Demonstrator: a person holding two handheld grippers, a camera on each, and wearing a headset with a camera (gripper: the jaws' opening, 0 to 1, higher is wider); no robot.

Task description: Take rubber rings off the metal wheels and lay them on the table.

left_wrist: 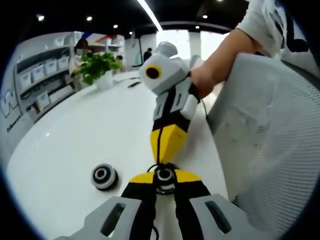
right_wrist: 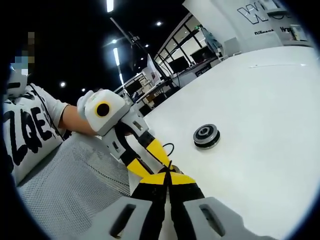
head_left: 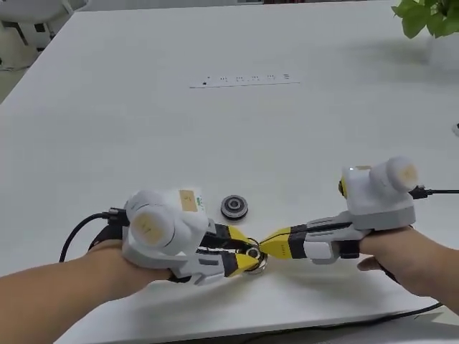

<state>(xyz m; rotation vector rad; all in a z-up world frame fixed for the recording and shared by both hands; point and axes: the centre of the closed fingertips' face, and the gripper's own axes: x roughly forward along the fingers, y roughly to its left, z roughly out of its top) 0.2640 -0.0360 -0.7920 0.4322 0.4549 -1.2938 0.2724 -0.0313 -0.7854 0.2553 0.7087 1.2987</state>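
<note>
A small metal wheel point(head_left: 253, 258) is clamped between the yellow jaws of my left gripper point(head_left: 249, 256) near the table's front edge. In the left gripper view the wheel point(left_wrist: 164, 174) sits right at that gripper's point(left_wrist: 164, 180) tips. My right gripper point(head_left: 264, 246) comes in from the right, its yellow tips meeting the wheel. It is shut on a thin black rubber ring point(right_wrist: 168, 168) that stretches from the wheel, seen at my right gripper point(right_wrist: 168, 176) in its own view. A second wheel point(head_left: 234, 206) with its black ring on lies flat on the white table point(head_left: 215, 129), just behind the grippers.
A green plant point(head_left: 429, 17) stands at the far right corner. A row of small marks point(head_left: 244, 79) crosses the table's middle. Black cables point(head_left: 77, 233) trail from both grippers. A grey mesh chair point(left_wrist: 265, 130) sits close behind the front edge.
</note>
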